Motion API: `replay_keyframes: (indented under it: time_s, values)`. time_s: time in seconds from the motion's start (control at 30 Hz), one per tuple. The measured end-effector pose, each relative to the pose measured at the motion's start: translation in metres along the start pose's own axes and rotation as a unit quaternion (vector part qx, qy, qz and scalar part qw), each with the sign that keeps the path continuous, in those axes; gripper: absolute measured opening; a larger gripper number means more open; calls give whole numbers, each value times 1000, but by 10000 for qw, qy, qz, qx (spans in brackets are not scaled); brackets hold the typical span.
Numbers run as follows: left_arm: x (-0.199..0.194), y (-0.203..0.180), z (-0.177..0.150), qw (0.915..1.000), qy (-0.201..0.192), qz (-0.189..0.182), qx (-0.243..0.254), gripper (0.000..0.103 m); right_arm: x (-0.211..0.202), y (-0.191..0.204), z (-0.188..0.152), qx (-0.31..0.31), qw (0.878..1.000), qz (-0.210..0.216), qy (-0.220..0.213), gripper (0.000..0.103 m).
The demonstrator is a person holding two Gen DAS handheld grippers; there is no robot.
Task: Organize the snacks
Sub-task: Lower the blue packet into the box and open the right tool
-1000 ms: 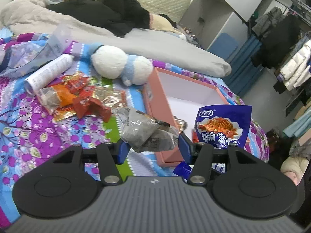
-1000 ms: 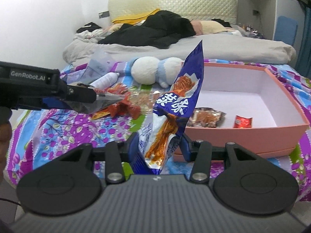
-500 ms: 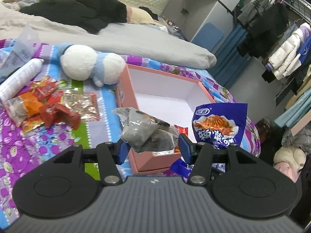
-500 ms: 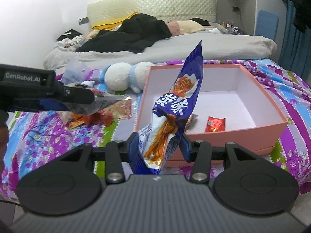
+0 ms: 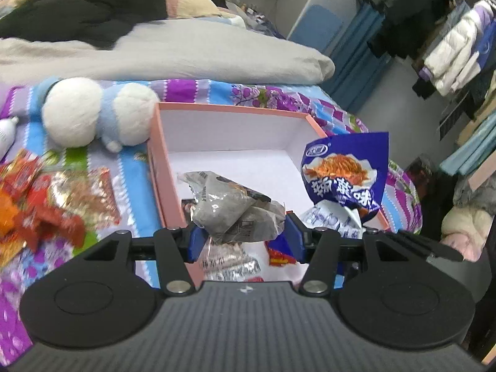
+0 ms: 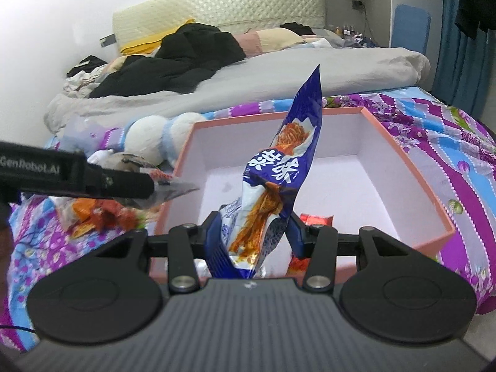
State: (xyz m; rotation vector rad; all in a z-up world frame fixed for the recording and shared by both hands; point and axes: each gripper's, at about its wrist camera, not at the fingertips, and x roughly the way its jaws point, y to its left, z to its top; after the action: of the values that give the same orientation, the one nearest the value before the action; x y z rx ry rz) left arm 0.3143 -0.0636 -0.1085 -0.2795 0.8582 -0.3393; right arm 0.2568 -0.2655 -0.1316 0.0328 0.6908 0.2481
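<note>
1. Between the blue pads of the left tongs [image 5: 241, 237], a crumpled grey snack packet [image 5: 235, 214] is pinched and held over the near left corner of the pink box [image 5: 161, 167]
2. Just to their right, the right tongs [image 6: 252, 235] are clamped on the lower end of a blue noodle-snack bag [image 6: 279, 179], which stands up tall and tilted above the box's near edge
3. On the white floor of the box, below the tongs, lie a red packet [image 6: 316, 218] and a silvery wrapper [image 5: 229, 266], both partly hidden
4. Left of the box, on the purple flowered bedspread [image 6: 465, 167], a loose heap of red and orange snack packets [image 5: 46, 204] lies blurred
5. Beyond the heap, a white and pale-blue plush toy [image 5: 96, 113] rests touching the box's far left corner
6. Farther back, a grey duvet [image 5: 192, 55] crosses the bed, with black clothing [image 6: 186, 55] piled on it near the quilted headboard [image 6: 217, 6]
</note>
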Motion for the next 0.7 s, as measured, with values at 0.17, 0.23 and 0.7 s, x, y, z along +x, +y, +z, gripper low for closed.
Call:
replay_keyframes:
  time_s: [0.17, 0.23, 0.7]
  values:
    - [42, -1, 20, 9997, 203, 32, 89, 59, 30, -22, 14, 104, 9999, -50, 83, 49]
    - [58, -1, 27, 9996, 274, 56, 99, 59, 42, -30, 17, 202, 9997, -6, 136, 49]
    - [109, -8, 46, 9977, 491, 246, 407, 72, 97, -59, 15, 423, 9975, 122, 547, 73]
